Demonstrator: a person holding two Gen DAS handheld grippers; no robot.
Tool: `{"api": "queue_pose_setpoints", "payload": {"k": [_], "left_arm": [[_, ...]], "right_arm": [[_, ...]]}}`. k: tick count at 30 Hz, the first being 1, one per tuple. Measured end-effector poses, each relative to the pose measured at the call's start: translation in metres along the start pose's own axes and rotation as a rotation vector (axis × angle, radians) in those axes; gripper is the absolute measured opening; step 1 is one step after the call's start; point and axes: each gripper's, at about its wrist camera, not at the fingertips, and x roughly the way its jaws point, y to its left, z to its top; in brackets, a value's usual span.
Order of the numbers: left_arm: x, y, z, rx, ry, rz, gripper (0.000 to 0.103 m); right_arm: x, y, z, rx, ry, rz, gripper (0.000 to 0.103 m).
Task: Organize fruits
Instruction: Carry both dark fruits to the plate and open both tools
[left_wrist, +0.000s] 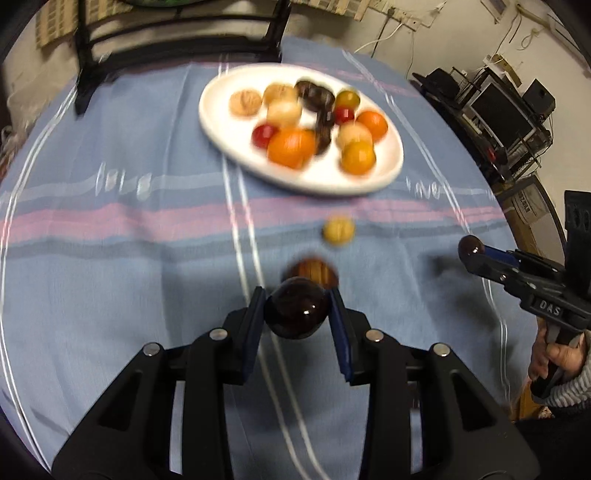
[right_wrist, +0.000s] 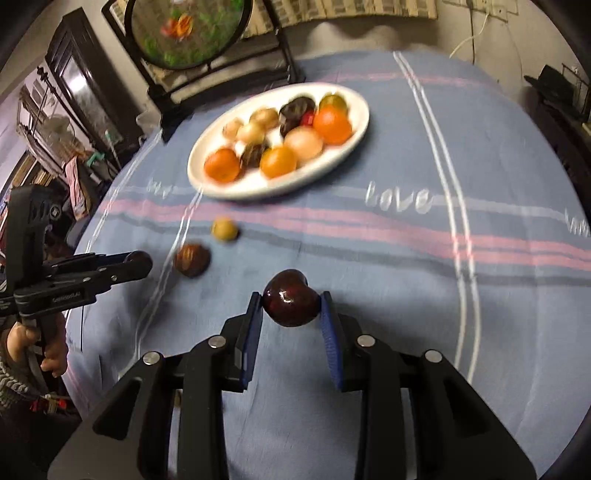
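Observation:
My left gripper (left_wrist: 297, 295) is shut on a dark round fruit (left_wrist: 297, 314), held above the blue striped cloth; it also shows in the right wrist view (right_wrist: 138, 264). My right gripper (right_wrist: 291, 295) is shut on a dark red fruit (right_wrist: 291, 302); it also shows in the left wrist view (left_wrist: 471, 249). A white oval plate (left_wrist: 221, 122) holds several orange, pale, red and dark fruits. A small yellow fruit (left_wrist: 338, 230) and a brown striped fruit (left_wrist: 314, 271) lie loose on the cloth between the plate and the grippers.
A black-framed stand (right_wrist: 221, 79) with a round picture stands behind the plate at the table's far edge. Shelves with equipment (left_wrist: 506, 110) stand off the table to the right. The cloth (right_wrist: 406, 258) covers the whole table.

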Motion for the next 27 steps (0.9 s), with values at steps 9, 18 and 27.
{"api": "queue_pose_setpoints", "payload": {"k": [9,18,27], "left_arm": [[0.022,0.021,0.095,-0.001,-0.062,0.022,0.035],[0.062,0.041,0.149,-0.029,-0.080,0.025,0.035],[0.051,0.060,0.144,-0.116,-0.119,0.028,0.066]], "right_arm": [[0.029,0.019,0.095,-0.072,-0.088,0.049,0.032],[0.093,0.031,0.163,-0.132,-0.079,0.083,0.032],[0.102,0.024,0.172,-0.090,-0.063,0.042,0.049]]}}
